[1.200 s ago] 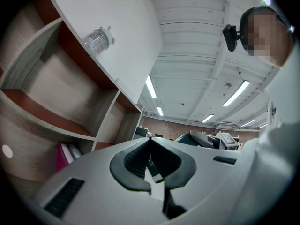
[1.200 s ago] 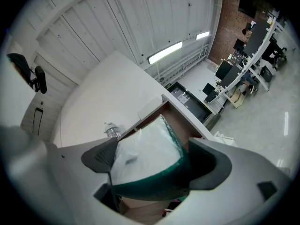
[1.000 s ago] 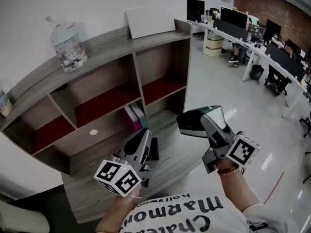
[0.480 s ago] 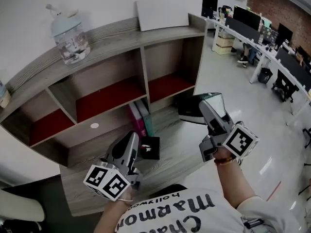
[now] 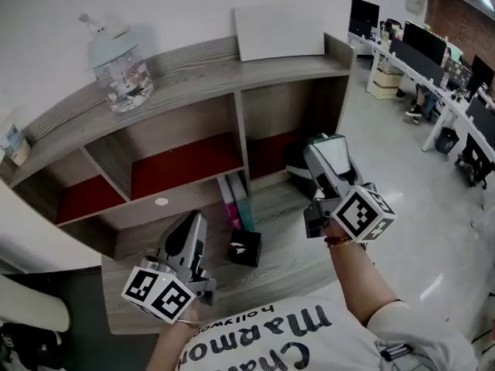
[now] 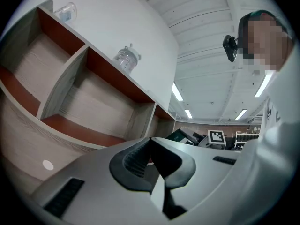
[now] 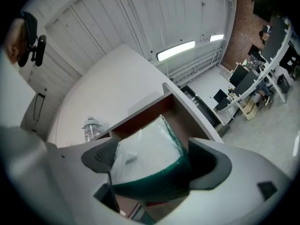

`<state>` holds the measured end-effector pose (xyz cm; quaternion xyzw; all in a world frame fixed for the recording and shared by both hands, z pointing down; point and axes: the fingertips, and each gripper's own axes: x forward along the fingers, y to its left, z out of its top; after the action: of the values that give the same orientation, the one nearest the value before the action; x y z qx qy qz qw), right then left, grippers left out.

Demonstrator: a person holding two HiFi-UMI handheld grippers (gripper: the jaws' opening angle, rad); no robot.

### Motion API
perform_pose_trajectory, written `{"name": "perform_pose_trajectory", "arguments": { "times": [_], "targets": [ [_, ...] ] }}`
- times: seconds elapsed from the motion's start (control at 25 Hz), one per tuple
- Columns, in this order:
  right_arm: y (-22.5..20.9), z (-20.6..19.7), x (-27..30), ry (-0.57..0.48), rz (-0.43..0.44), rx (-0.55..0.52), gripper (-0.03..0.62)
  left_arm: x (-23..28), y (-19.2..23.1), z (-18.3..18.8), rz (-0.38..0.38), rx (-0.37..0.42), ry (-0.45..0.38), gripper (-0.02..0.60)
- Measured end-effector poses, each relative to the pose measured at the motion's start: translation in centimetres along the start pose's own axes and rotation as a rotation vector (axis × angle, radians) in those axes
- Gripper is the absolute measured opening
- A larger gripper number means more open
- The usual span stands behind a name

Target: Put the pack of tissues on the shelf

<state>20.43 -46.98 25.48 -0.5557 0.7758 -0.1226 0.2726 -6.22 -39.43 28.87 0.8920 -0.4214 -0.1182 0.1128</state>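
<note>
The pack of tissues [image 5: 297, 161], white with a dark green band, is held in the air just in front of the shelf's [image 5: 201, 76] right-hand red-floored compartment [image 5: 267, 141]. My right gripper [image 5: 313, 151] is shut on it. In the right gripper view the pack [image 7: 143, 149] fills the space between both pads of the right gripper [image 7: 152, 170], with the compartment straight behind it. My left gripper [image 5: 195, 219] hovers low over the bottom board, left of the pack. It holds nothing, and in the left gripper view the left gripper [image 6: 150, 142] has its pads together.
A lidded glass jar [image 5: 120, 64] and a white board [image 5: 278, 31] stand on the shelf top. Upright books [image 5: 236, 199] and a small black box [image 5: 244, 247] sit on the bottom board. Office desks [image 5: 433, 60] line the floor at far right.
My right gripper has carried the pack forward and up, close to the right compartment's mouth. The left gripper has drifted left, away from the black box.
</note>
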Motion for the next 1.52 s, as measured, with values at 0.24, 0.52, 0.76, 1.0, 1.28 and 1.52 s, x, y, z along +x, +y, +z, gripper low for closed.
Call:
{"name": "perform_pose_trajectory", "arguments": {
  "times": [0.24,0.52,0.76,1.0,1.28,1.52],
  "targets": [
    [-2.8,-1.1,3.4,-0.013,-0.054,-0.106,0.477,0.1,1.0,0.1,0.059,0.01,0.007,0.018],
    [-4.0,-2.6,4.5,0.004,-0.085,-0.235,0.485,0.2,1.9,-0.2,0.084,-0.003,0.001,0.018],
    [-3.7,-4.2,4.2,0.053,-0.129,-0.286,0.491,0.7,1.8,-0.5,0.084,-0.007,0.0,0.018],
    [-3.3,-6.9,4.1,0.098,-0.174,-0.283,0.494,0.9,1.7,-0.7,0.086,-0.005,0.003,0.018],
    [-2.9,-10.3,4.8,0.185,-0.164,-0.267,0.492,0.4,2.1,-0.5,0.108,-0.011,-0.007,0.018],
    [-2.5,-11.4,4.9,0.188,-0.158,-0.277,0.491,-0.9,2.5,-0.1,0.144,0.002,-0.023,0.018]
  ]
}}
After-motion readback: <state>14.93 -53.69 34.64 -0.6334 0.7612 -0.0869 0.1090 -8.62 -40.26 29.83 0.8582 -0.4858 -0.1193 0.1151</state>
